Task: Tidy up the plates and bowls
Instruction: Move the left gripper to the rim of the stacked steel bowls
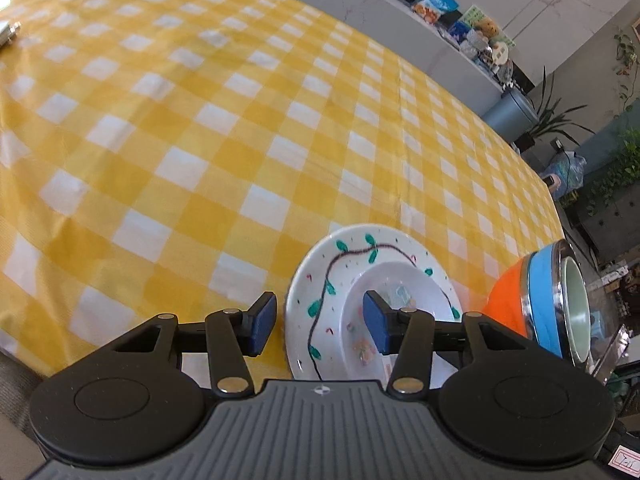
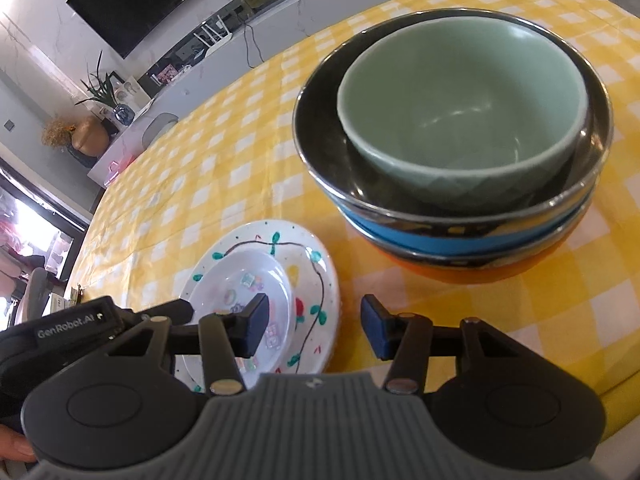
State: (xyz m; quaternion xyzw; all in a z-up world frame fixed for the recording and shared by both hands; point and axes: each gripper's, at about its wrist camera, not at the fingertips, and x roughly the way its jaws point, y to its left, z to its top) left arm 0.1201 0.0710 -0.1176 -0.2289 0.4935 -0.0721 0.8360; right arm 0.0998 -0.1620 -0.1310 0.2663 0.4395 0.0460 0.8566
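Note:
A small white plate [image 1: 394, 300] lies stacked on a larger white plate painted with a vine [image 1: 320, 280] on the yellow checked tablecloth [image 1: 200, 140]. My left gripper [image 1: 320, 326] is open and empty, its fingers astride the plates' near edge. Beside the plates stands a stack of bowls: a green bowl [image 2: 460, 112] inside a blue bowl [image 2: 400, 232] inside an orange bowl [image 2: 480, 272]. My right gripper [image 2: 314, 326] is open and empty, just above the plates [image 2: 304, 276] and short of the bowls. The left gripper's body [image 2: 80, 324] shows at its left.
The table's edge runs along the right in the left wrist view, with a white counter [image 1: 400, 20], snack bags and plants beyond. A small metal object [image 1: 8, 32] lies at the table's far left. A TV and a vase stand behind in the right wrist view.

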